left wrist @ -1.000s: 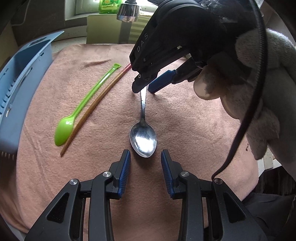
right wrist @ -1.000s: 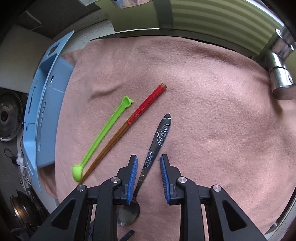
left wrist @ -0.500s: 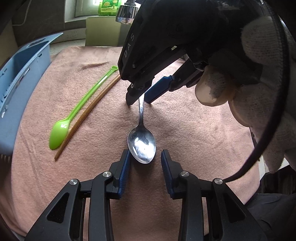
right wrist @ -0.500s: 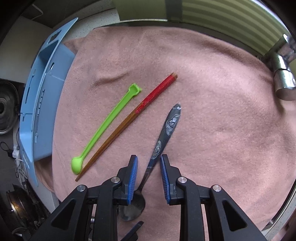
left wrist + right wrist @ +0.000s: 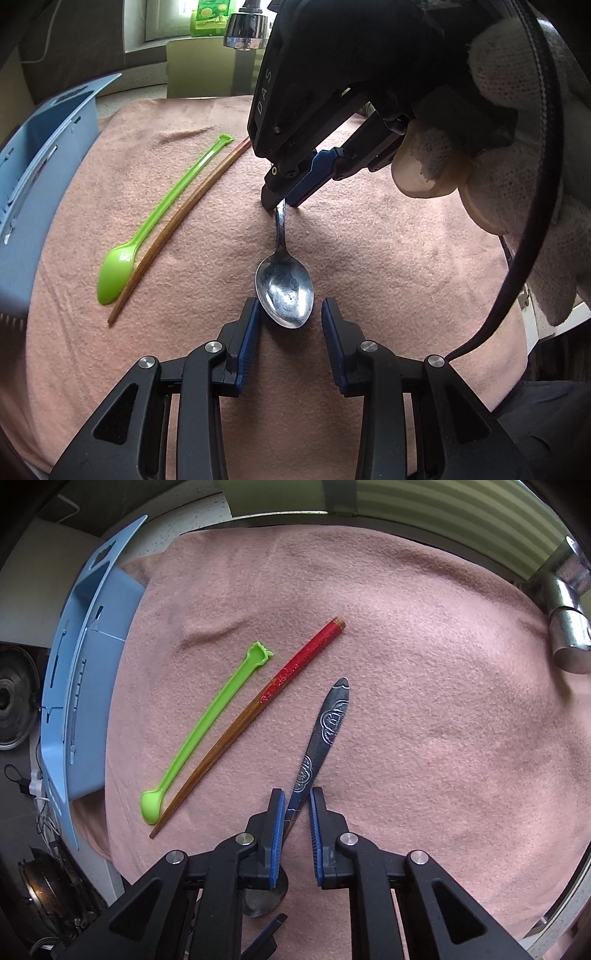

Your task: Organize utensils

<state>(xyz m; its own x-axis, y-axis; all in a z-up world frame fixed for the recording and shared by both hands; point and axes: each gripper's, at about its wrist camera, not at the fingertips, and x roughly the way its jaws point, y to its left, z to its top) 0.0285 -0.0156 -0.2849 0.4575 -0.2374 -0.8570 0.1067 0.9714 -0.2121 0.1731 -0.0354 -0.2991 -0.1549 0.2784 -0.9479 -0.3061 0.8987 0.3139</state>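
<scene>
A metal spoon [image 5: 284,291] lies on the pink cloth [image 5: 388,258], its patterned handle [image 5: 325,723] pointing away in the right wrist view. My left gripper [image 5: 290,314] is open, its pads either side of the spoon's bowl. My right gripper [image 5: 297,808] straddles the spoon's handle with its pads narrowed around it; it also shows in the left wrist view [image 5: 284,199], tips down on the handle. A green plastic spoon [image 5: 207,734] and a brown chopstick with a red end [image 5: 255,716] lie side by side to the left.
A blue plastic basket [image 5: 74,709] stands at the cloth's left edge, also in the left wrist view [image 5: 33,192]. A chrome tap [image 5: 565,627] hangs over the right back. A gloved hand [image 5: 517,184] holds the right gripper.
The right gripper has come down along the spoon's handle and its pads have narrowed around it. The left gripper has moved forward so the spoon's bowl sits between its pads.
</scene>
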